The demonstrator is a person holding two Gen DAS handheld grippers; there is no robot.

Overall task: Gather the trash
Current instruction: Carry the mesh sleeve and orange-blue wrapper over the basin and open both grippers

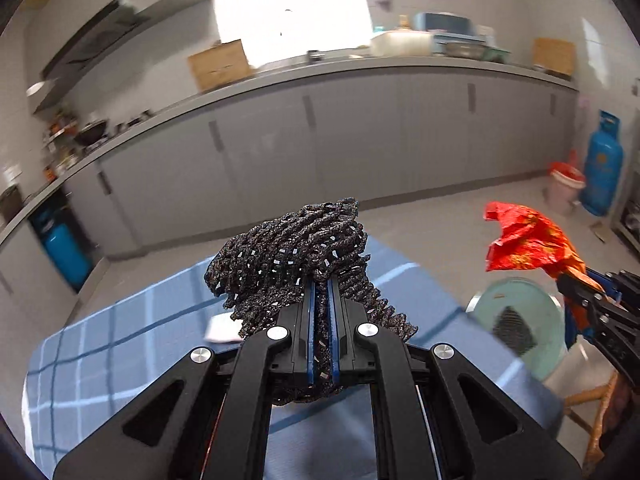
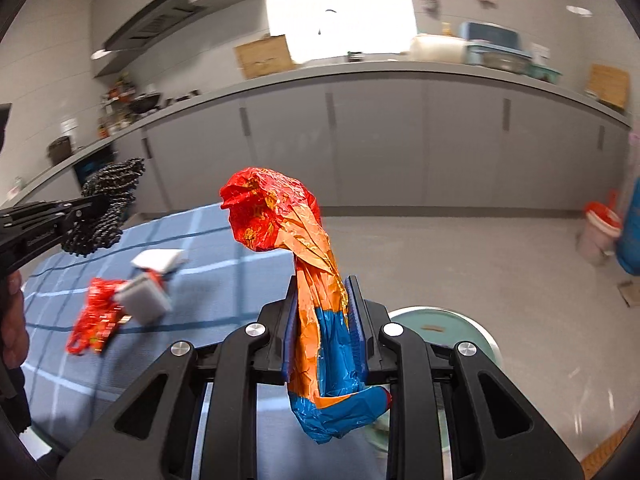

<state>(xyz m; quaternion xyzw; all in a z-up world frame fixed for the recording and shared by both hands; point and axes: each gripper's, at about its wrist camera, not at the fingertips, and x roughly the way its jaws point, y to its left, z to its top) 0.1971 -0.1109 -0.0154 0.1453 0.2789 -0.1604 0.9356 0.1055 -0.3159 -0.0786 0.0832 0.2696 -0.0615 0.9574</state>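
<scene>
Closest to the left wrist camera, the left gripper [image 1: 322, 304] has its blue-padded jaws clamped together on a crumpled wad of black mesh netting [image 1: 296, 252], which bulges above the fingertips and trails down between them. Under it lies a table covered with a blue checked cloth [image 1: 120, 344], and a small white scrap [image 1: 220, 330] sits on that cloth just left of the gripper. Further right in the same view, a round pale-green stool seat [image 1: 520, 320] stands just past the table's edge.

From the right wrist camera, going left to right: a hand [image 2: 12, 320] at the left border carries the left gripper with its mesh wad held above the cloth. On the cloth lie a crinkled red snack wrapper [image 2: 94, 324], a white block-shaped piece [image 2: 144, 300] touching it, and a flat white packet [image 2: 158, 260] just behind. At the centre, the right gripper [image 2: 324, 292] is closed tight on a twisted foil wrapper in red, orange and blue [image 2: 280, 216], its red end standing above the fingertips and its blue end hanging below the pads. On the grey floor at the far right, near the cabinets, stands a pale bin lined with a red bag [image 2: 600, 228], beside a blue gas cylinder [image 2: 632, 232].
</scene>
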